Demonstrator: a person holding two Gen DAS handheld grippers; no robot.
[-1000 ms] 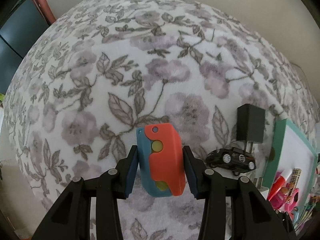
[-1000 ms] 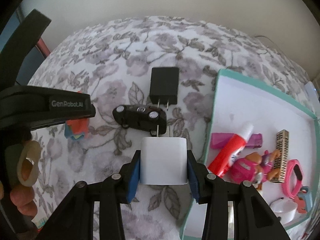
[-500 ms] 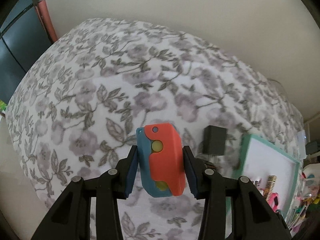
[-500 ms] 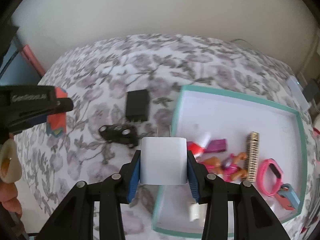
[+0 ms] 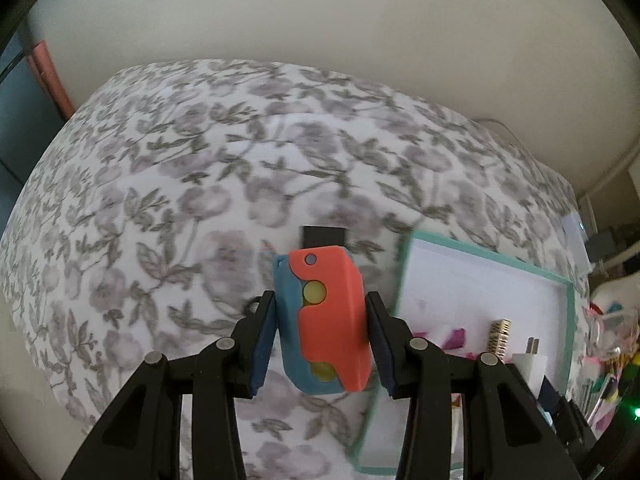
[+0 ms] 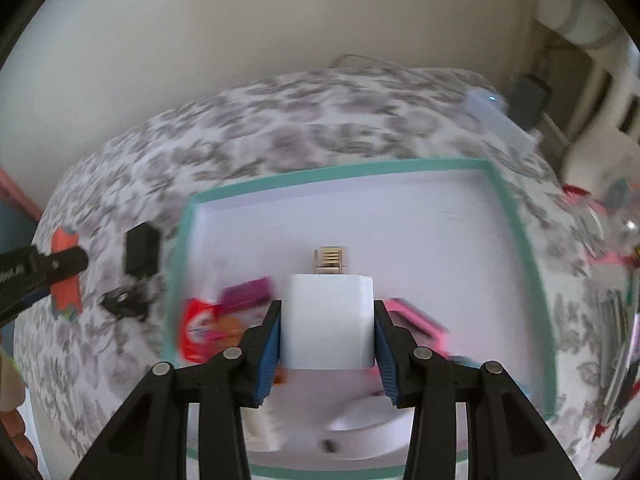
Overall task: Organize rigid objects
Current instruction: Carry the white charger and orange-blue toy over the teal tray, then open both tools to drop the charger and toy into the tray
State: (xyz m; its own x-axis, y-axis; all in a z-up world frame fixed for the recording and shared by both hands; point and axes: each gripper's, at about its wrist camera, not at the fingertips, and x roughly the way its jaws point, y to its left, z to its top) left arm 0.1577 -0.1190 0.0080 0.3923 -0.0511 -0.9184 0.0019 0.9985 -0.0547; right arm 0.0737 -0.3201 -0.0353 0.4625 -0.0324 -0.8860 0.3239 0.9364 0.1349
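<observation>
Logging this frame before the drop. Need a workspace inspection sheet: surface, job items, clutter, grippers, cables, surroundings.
Surface: floral cloth over a table.
Job's things: teal-rimmed tray with small toys; black charger and black toy car on the cloth.
Clutter: mixed bits at the right edge, blurred.
Grippers: left gripper shut on orange-and-blue toy; right gripper shut on white charger, over the tray.
Cables: thin cable at the far edge.
Surroundings: plain wall.

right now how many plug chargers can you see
2: a white charger clamped in the right gripper above the teal-rimmed box, and a black charger on the floral cloth beside it.
</observation>
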